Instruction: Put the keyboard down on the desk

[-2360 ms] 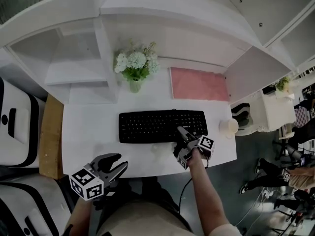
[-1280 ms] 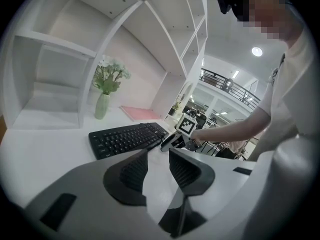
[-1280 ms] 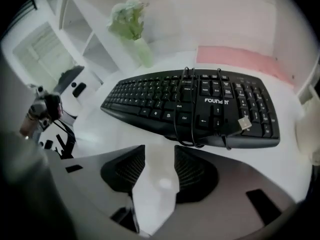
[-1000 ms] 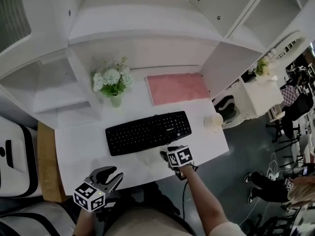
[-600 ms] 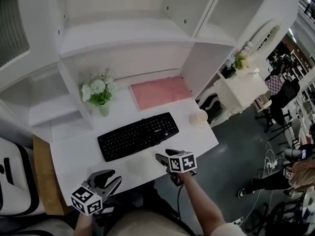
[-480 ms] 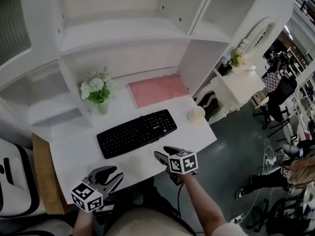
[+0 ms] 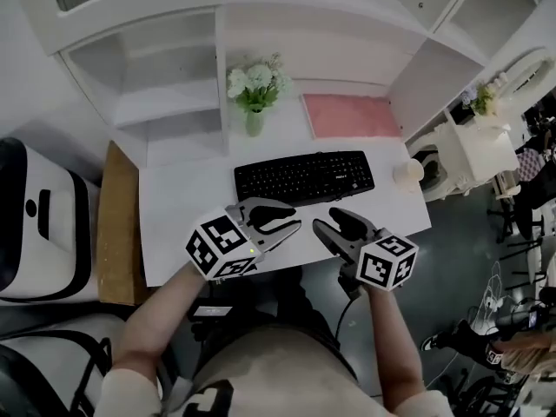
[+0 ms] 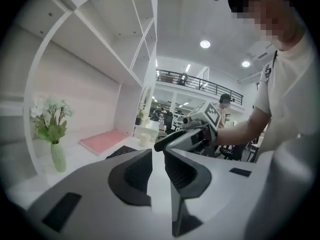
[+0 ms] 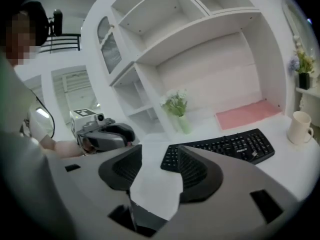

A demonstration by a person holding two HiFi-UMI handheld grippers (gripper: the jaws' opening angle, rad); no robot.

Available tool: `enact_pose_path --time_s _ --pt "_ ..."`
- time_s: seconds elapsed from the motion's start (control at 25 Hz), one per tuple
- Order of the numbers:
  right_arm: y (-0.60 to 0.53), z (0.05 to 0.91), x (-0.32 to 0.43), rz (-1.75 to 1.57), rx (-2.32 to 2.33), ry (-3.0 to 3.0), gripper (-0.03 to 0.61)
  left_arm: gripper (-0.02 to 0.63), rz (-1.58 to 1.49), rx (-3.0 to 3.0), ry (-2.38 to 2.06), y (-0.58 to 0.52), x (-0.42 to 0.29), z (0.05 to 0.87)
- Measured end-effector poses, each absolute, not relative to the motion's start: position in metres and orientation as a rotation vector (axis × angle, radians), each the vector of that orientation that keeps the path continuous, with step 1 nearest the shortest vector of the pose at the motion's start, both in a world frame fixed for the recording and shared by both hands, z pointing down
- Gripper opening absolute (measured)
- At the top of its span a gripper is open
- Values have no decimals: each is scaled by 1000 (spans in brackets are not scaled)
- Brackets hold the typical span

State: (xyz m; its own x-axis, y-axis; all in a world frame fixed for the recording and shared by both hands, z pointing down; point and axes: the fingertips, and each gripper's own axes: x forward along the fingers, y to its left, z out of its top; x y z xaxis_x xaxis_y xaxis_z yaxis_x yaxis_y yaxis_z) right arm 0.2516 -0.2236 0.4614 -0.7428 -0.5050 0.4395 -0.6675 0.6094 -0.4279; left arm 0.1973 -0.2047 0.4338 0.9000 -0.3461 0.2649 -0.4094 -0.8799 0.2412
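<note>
Flower vase (image 7: 254, 98): far side, left. Pink mat (image 7: 350, 116): far side, right of vase. White mug (image 7: 405, 173): nearer, rightmost.

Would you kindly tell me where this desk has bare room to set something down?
The widest bare patch lies left of the keyboard, in front of the vase. The right end is crowded: pink mat, cup.

The left gripper (image 7: 294, 220) and the right gripper (image 7: 327, 220) are held side by side just before the near edge of the keyboard (image 7: 304, 176), with their tips angled toward each other. The left jaws have just been closing, leaving a narrow, empty gap. The right jaws have also just been closing a little but stand wide apart, with nothing between them.
</note>
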Motion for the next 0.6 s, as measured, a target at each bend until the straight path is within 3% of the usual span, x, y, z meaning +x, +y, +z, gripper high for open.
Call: enact_pose_path --time_s 0.2,0.6 --pt "-216 435 246 795 1086 -2584 28 17 304 2763 -563 -202 201 424" --pt "-177 398 283 584 1277 -2590 23 14 160 2788 -509 -167 244 397"
